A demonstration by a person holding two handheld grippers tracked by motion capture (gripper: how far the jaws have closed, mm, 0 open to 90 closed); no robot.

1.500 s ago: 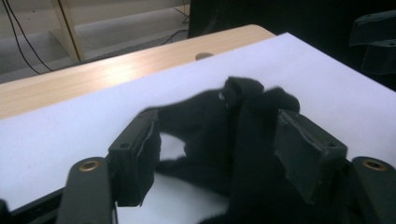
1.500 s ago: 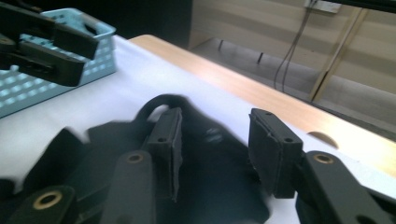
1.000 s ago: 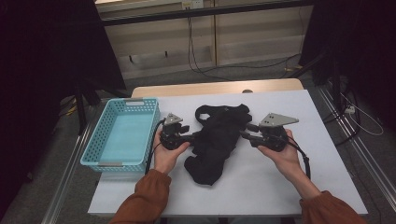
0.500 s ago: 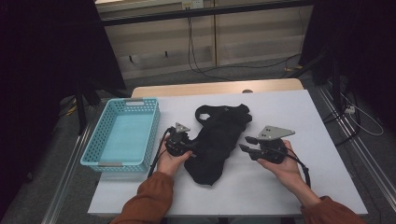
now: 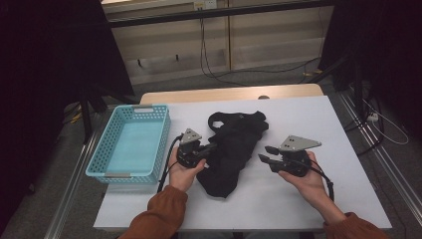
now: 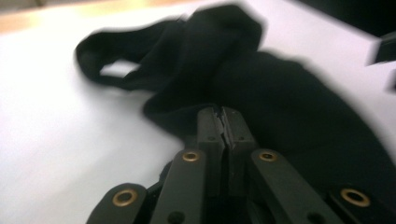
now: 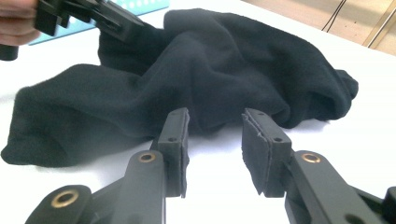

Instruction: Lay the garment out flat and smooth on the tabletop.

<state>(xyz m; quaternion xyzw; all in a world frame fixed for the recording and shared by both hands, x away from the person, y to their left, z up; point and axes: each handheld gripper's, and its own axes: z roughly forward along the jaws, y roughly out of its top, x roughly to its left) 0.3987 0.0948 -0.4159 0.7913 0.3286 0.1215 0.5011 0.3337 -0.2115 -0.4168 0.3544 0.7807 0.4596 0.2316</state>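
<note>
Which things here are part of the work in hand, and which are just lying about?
In the job:
- black garment, crumpled mid-table
- left gripper, fingers together at the garment's edge, having just closed
- right gripper, fingers apart, short of the garment
- blue basket, empty, left of the garment; probably where the garment goes

Lying about:
- cables on the floor behind the table

A black garment [image 5: 233,149] of soft, fleecy cloth lies crumpled in the middle of the white worktop [image 5: 328,124], stretched lengthwise from near edge to far (a strap-like loop at its far end), just right of the blue basket [image 5: 130,142].
</note>
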